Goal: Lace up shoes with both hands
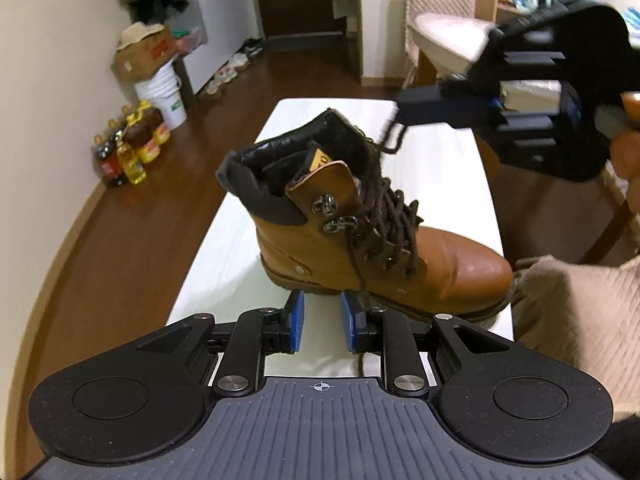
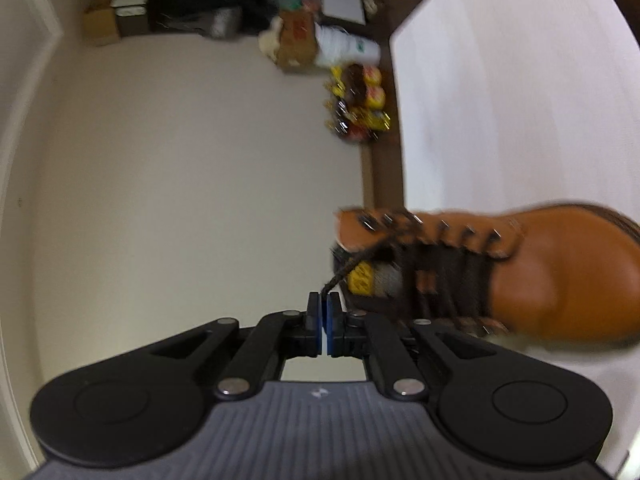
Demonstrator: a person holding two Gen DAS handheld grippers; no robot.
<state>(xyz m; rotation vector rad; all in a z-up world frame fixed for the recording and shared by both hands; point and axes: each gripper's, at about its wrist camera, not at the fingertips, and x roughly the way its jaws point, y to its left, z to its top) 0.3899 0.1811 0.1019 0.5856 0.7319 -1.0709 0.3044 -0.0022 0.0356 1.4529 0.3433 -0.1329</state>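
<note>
Right gripper [image 2: 323,304], above the boot [image 1: 360,232], has its jaws clamped on a lace [image 2: 352,266] end, seemingly; left gripper [image 1: 322,322] before the boot, jaws apart, empty.

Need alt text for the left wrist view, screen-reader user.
A tan leather lace-up boot with dark brown laces stands on a white table, toe to the right. The right gripper reaches in from the upper right, shut on one lace end above the boot's collar. The left gripper sits low in front, jaws apart, nothing between them.
</note>
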